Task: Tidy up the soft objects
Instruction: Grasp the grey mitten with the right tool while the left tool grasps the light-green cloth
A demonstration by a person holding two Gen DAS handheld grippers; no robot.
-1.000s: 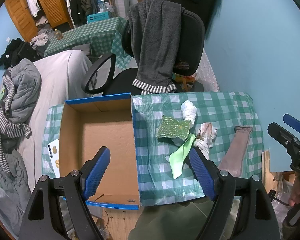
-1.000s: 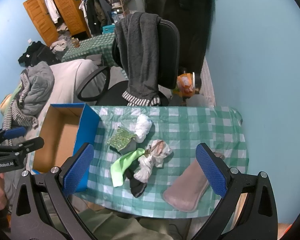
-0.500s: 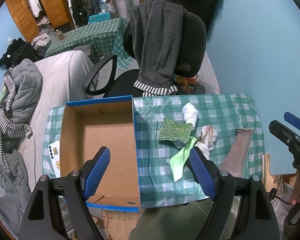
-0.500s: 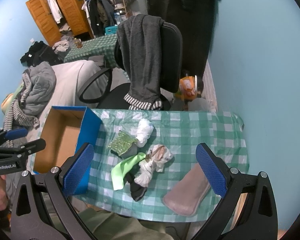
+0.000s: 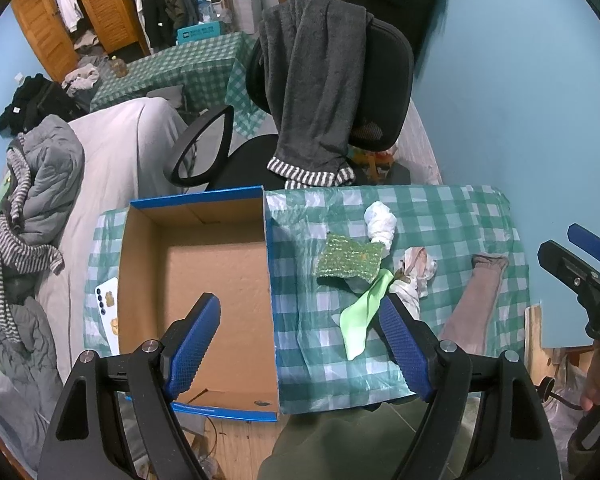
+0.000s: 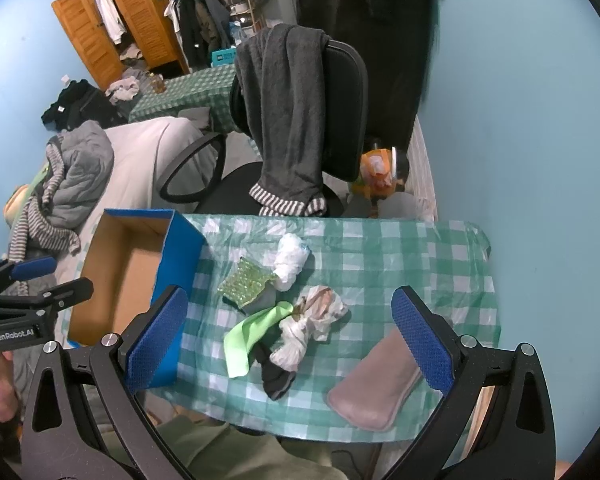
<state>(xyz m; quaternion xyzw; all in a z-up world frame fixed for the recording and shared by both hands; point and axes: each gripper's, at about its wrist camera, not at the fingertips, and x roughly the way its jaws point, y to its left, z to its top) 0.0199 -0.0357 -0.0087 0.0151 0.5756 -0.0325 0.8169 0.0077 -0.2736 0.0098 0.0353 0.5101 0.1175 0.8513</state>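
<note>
At lower centre of both wrist views the two grippers hang above the table, nothing held: left gripper [image 5: 300,344] spread wide over the near edge of the cardboard box [image 5: 204,280], right gripper [image 6: 288,344] equally spread above the soft pile. Box is empty, blue-edged, at left of the table. Soft items all lie on the cloth at centre frame: green bubble pad [image 6: 244,286] touching a white knotted bundle [image 6: 292,262]; lime cloth strip [image 6: 252,334] overlapping a dark sock [image 6: 276,376] and a crumpled white-and-tan bundle [image 6: 312,326]; pinkish sock [image 6: 376,388] apart at lower right. Judgement: first pick not yet begun. Best start looks like the pinkish sock, since it lies alone; come down at mid-length, close on a pinch of fabric, lift clear before crossing to the box. Tangled items risk dragging neighbours, so take the top layer first. Surface: green-and-white checked tablecloth [image 6: 420,264] with clear plastic film, may slip or bunch. Room: office chair with grey garment at top centre, wooden wardrobe upper left, clothes heaped at left, blue walls
</note>
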